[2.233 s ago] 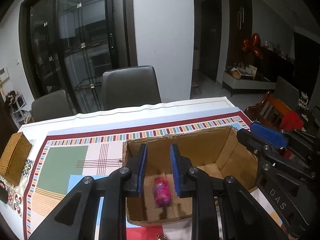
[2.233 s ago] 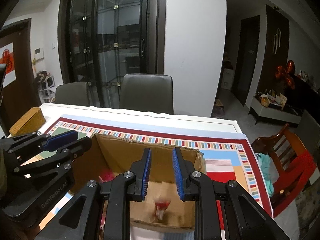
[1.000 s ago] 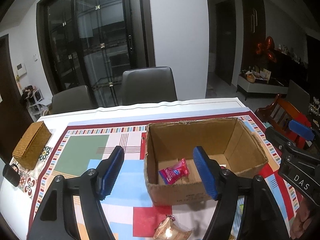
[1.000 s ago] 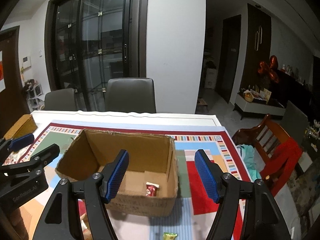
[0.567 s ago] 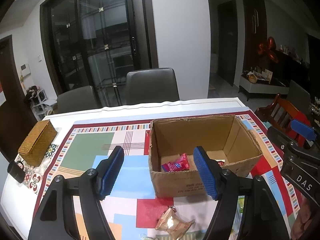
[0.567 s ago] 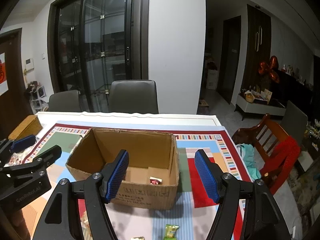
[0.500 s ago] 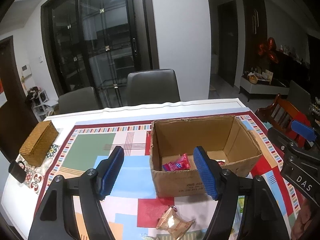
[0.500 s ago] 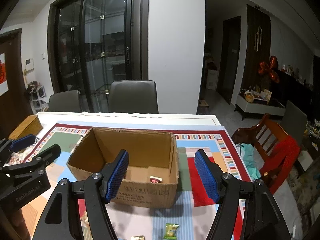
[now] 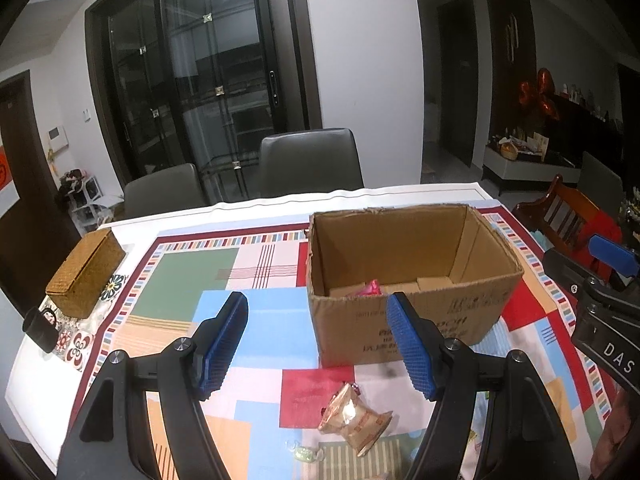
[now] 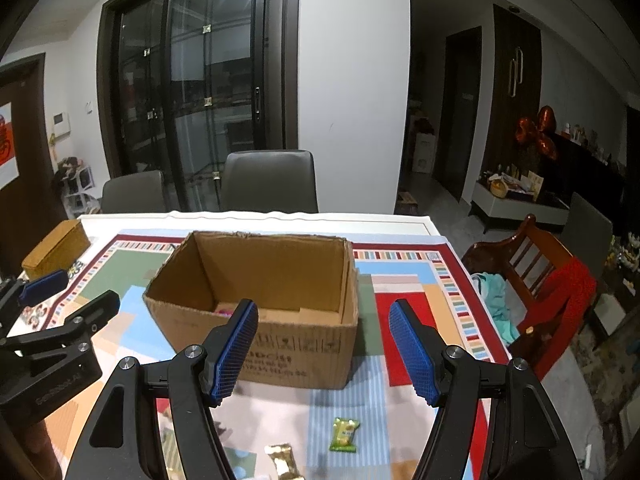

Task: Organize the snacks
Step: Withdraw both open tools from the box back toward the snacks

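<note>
Lower centre of frame: crinkly gold snack packet between the spread, empty left hand-held gripper, corrugated cardboard box just above.

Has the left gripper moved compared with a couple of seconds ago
Yes. The left gripper has pulled back from the cardboard box: earlier its jaws hung over the box opening, now they sit open in front of it, above the wrapped snack.
</note>
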A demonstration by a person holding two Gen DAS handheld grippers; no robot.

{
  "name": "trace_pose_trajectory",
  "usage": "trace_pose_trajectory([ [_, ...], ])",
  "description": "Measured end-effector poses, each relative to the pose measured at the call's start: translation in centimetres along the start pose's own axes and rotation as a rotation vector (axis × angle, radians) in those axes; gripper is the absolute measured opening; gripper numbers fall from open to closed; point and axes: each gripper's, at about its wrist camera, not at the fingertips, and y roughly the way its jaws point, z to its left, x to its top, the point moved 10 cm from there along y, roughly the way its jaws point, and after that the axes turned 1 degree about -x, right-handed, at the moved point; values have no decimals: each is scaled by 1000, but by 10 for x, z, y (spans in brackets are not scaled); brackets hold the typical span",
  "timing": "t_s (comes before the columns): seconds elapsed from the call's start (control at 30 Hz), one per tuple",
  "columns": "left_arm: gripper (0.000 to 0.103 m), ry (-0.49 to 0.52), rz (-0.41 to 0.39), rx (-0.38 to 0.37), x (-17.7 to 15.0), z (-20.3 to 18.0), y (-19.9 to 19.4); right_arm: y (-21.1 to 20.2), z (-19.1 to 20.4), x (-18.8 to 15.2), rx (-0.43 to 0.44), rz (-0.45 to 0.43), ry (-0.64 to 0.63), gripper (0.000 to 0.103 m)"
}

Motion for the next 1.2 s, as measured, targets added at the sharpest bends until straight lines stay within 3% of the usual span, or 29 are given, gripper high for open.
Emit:
trace_pose_trajectory([
  [1.2,71,10,95,-2,-91,-12,-20,-22,10,-84,35,93,-33,69],
])
